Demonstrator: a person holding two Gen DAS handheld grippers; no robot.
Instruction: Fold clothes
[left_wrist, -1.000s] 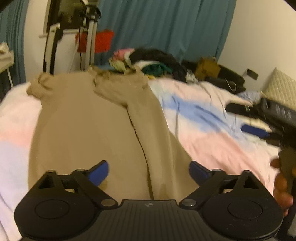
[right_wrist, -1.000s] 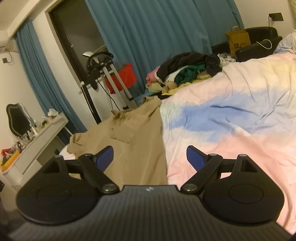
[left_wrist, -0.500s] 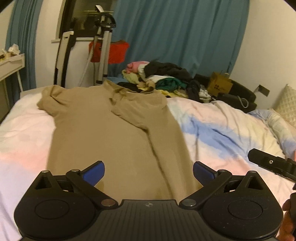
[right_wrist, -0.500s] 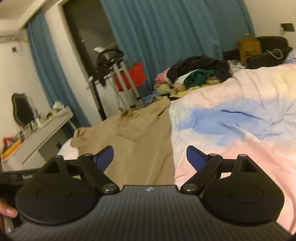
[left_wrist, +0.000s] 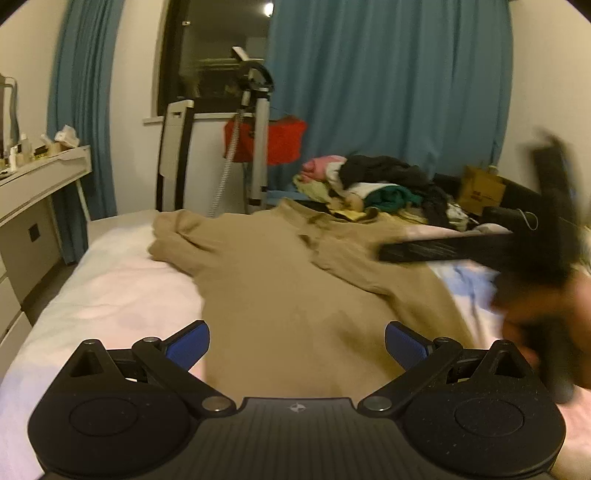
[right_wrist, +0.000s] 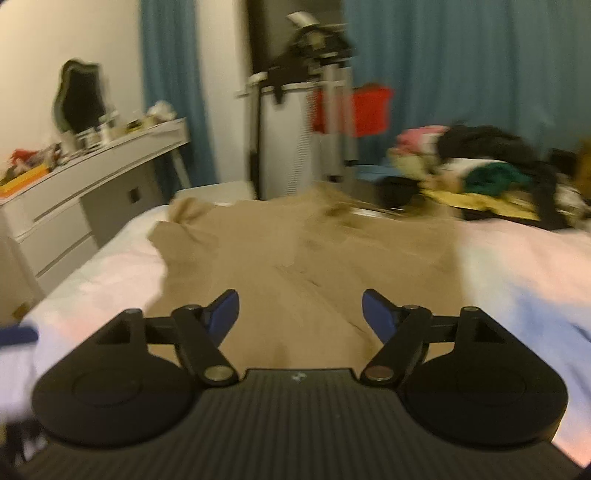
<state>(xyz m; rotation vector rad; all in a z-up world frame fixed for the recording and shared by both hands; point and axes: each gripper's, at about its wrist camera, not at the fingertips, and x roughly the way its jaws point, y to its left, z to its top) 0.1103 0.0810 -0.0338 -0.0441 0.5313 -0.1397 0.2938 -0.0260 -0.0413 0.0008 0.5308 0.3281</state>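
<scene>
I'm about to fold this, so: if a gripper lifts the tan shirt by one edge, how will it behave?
The tan shirt will probably droop rather than hold shape: it lies limp, with a crumpled sleeve. It looks thin, so likely light. On the soft bed it may drag and bunch if pushed.

A tan long-sleeved shirt (left_wrist: 295, 295) lay spread flat on the pastel bed (left_wrist: 122, 284), right side folded inward over the body, left sleeve bunched near the bed's far corner, collar at the far edge.
</scene>
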